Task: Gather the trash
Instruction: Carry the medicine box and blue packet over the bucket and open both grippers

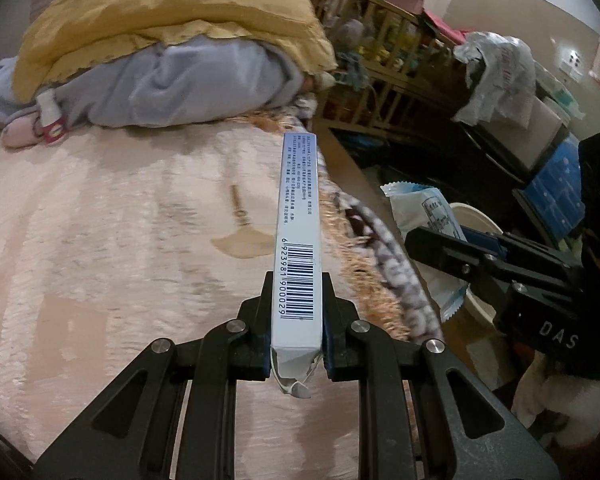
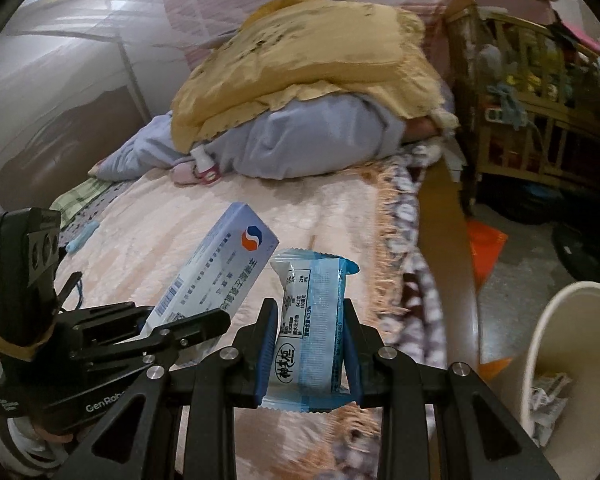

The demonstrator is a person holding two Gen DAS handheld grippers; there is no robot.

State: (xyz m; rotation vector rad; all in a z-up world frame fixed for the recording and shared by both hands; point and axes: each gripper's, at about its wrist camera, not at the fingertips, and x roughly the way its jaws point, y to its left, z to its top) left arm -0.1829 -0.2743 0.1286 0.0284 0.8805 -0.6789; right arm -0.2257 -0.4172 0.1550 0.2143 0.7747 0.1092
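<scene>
1. Trash in both grippers: left gripper (image 1: 296, 344) pinches a slim box (image 1: 298, 240); right gripper (image 2: 308, 348) clamps a snack wrapper (image 2: 314, 320), both above the bed (image 2: 320, 220).
2. Bin (image 2: 572, 360) stands beside the bed; best carry each piece squarely over its rim before letting go.

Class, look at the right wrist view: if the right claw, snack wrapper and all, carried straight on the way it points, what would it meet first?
Probably the pink bedspread: the right claw, shut on the blue snack wrapper, points down over the bed's fringed edge. Depth is uncertain.
</scene>
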